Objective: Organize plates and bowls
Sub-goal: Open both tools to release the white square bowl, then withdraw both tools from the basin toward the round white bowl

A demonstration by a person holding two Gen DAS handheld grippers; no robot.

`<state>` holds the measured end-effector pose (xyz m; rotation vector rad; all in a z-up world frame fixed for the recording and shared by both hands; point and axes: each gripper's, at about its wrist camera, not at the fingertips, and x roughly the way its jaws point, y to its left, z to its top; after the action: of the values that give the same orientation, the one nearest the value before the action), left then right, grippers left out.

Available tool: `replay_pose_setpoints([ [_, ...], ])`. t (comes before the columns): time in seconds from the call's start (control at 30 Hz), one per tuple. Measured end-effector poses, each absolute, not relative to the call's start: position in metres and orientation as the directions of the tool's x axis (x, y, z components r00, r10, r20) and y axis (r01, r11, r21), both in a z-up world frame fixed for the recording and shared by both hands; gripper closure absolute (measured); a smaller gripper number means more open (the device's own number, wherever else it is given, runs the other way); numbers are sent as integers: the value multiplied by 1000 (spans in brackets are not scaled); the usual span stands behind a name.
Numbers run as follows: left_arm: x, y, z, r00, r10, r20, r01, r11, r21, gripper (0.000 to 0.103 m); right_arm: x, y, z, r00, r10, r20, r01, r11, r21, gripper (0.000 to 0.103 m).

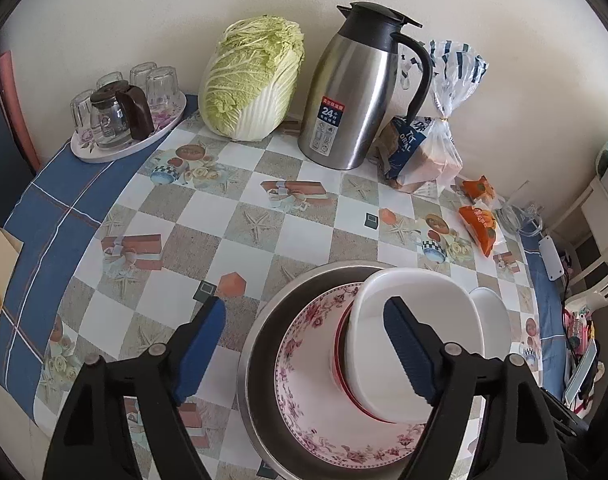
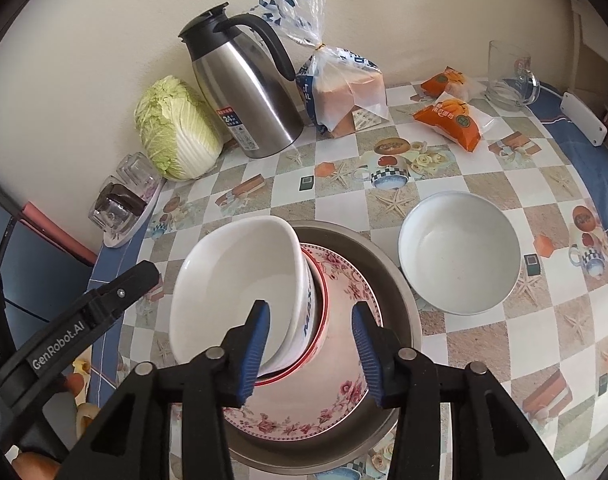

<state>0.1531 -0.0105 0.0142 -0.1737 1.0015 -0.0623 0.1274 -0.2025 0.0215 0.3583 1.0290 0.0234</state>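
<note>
The square white bowl (image 2: pixel 239 280) sits tilted atop a stack: under it a red-rimmed bowl (image 2: pixel 320 320), then the floral plate (image 2: pixel 304 412), all inside a steel basin (image 2: pixel 400 280) near the front of the desk (image 2: pixel 464 184). Just right of the basin stands a round white bowl (image 2: pixel 460 252), apart from the stack. The left gripper (image 1: pixel 304 344) has its fingers (image 1: pixel 201 344) spread wide, one over bare cloth, one over the square bowl, gripping nothing. The right gripper (image 2: pixel 310 344) has its fingers part open, straddling the bowl's near wall; contact can't be made out. Behind, against a cream wall, stand a cabbage (image 1: pixel 251 76), a steel flask (image 1: pixel 356 92), bagged bread (image 2: pixel 344 88), orange packets (image 2: pixel 452 120), a glass mug (image 2: pixel 510 76) and a tray of glasses (image 1: pixel 123 112). The checked cloth overlies a blue one. The basin's near rim is cut off behind the grippers.
</note>
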Motion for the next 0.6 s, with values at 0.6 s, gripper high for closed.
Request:
replay_pose_setpoints([
  [0.6,160,4,-6,516,-66,-854,-130,979,-154,5,132,-210,10,501,173,-848,167,942,291,12],
])
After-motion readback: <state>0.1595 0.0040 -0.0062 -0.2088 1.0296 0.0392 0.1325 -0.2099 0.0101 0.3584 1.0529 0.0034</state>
